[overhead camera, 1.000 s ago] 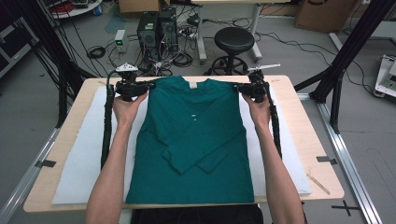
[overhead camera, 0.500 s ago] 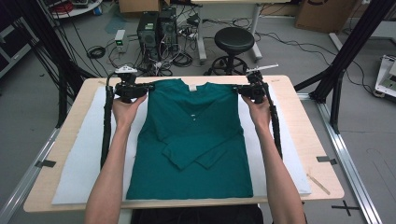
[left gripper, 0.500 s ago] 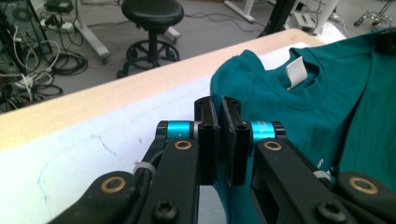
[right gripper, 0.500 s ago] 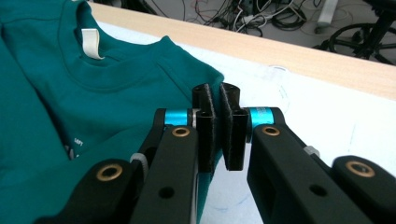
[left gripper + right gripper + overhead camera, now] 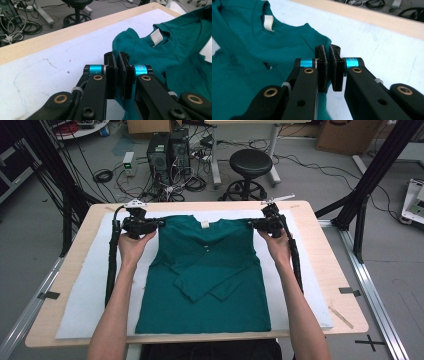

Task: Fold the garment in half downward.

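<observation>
A teal long-sleeved shirt [image 5: 205,280] is laid flat at the middle of a white mat [image 5: 85,295] that covers most of a light wooden table [image 5: 320,265]. Its collar with a white neck label [image 5: 204,224] is turned to the far edge, its hem lies near the mat's near edge, and both sleeves are folded across the chest. The left shoulder seam is pinched by the left gripper [image 5: 159,223], whose jaws are pressed together on the cloth, as is seen in the left gripper view at the left gripper [image 5: 117,56]. The right shoulder is clamped in the same way by the right gripper [image 5: 253,224]; in the right gripper view the jaws of the right gripper [image 5: 328,51] are closed on the fabric's edge. A broad strip of bare mat is left on either side of the shirt, wider on the left, and a narrow band of bare wood is exposed beyond the mat along the far and right edges. On the floor past the table a black stool [image 5: 250,165], computer towers [image 5: 167,152] and loose cables [image 5: 105,175] are seen.
</observation>
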Tool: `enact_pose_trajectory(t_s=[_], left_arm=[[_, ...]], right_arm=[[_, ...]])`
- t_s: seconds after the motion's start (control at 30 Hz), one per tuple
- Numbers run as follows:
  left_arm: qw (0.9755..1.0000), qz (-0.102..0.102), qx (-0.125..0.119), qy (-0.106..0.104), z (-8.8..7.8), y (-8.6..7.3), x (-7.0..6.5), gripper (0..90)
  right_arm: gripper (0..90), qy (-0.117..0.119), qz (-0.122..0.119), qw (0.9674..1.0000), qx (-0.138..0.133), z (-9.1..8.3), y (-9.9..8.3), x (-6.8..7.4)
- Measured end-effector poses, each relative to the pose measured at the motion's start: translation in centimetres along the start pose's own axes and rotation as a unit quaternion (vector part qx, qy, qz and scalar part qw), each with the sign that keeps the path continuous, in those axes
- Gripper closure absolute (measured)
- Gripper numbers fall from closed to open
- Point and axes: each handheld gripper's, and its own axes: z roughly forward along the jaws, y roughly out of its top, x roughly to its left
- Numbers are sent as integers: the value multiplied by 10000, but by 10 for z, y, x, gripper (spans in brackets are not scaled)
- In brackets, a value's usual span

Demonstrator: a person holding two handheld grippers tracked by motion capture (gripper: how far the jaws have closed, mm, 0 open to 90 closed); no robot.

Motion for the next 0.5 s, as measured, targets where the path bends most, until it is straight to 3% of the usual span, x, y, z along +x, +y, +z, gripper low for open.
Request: enact_pose_trajectory(t_s=[0.07, 0.33, 0.5], left_arm=[[10000, 9, 9, -30, -1, -4, -2, 855], [9997, 190, 113, -76, -6, -21, -12, 854], [9996, 160, 172, -131, -8, -38, -14, 854]], right_arm=[[865, 36, 0, 9999, 113, 0, -5, -1], [864, 113, -124, 9997, 153, -7, -26, 7], [862, 155, -229, 9993, 255, -9, -39, 15]])
